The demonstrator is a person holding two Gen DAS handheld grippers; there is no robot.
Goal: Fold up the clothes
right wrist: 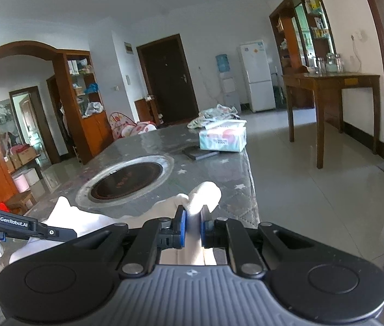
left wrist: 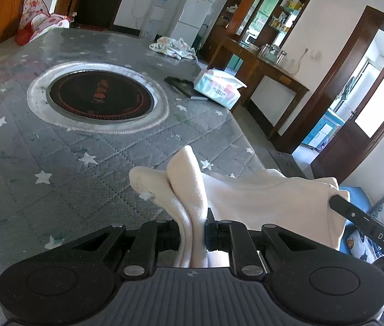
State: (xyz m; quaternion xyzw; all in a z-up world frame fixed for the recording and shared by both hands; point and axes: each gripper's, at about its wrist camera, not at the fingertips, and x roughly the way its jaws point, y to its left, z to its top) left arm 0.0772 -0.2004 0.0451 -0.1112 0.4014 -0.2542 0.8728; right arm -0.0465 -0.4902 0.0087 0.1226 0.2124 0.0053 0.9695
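1. Grey quilted worktop [left wrist: 56, 163] is sitting under everything, its near end giving room to lay things flat.
2. The cream garment [left wrist: 259, 198] is hanging stretched over that near edge, looks ready for folding.
3. Left claw [left wrist: 193, 228] and right claw [right wrist: 192, 229] are each pinching a bunched corner.

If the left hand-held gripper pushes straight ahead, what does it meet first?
Likely the quilted table cover, then the round cooktop beyond. The left hand-held gripper is shut on the cream garment, which would go along with it. Depth is hard to judge here.
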